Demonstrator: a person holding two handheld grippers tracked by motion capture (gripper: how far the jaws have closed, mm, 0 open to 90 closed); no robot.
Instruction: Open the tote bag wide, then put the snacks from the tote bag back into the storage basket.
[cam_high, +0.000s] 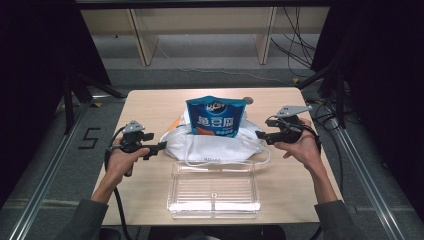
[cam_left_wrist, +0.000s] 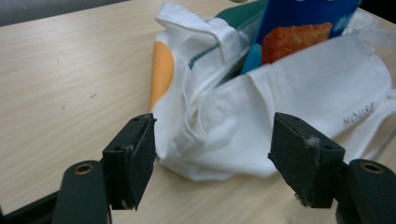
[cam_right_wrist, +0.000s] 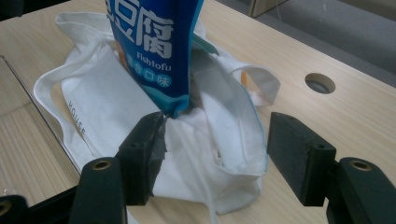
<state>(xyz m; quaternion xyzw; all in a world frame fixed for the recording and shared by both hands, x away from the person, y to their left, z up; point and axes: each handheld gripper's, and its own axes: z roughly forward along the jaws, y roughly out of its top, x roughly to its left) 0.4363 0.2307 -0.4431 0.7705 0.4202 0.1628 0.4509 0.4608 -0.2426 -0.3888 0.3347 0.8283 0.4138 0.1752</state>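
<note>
The blue snack bag (cam_high: 216, 116) stands in the white cloth bag (cam_high: 210, 145) on the tabletop (cam_high: 150, 107). The left tool (cam_high: 161, 145) and right tool (cam_high: 260, 134) are wide and hold nothing beside the cloth bag. It is best to keep both tools low, so the snack bag does not tip.

Overhead light hits the table (cam_high: 150, 107) evenly, dark falloff around it, glare on the clear tray (cam_high: 214, 192), soft low-res high view; both gripper views bright, near jaws slightly soft, shadows short under the white bag (cam_left_wrist: 299, 102).
</note>
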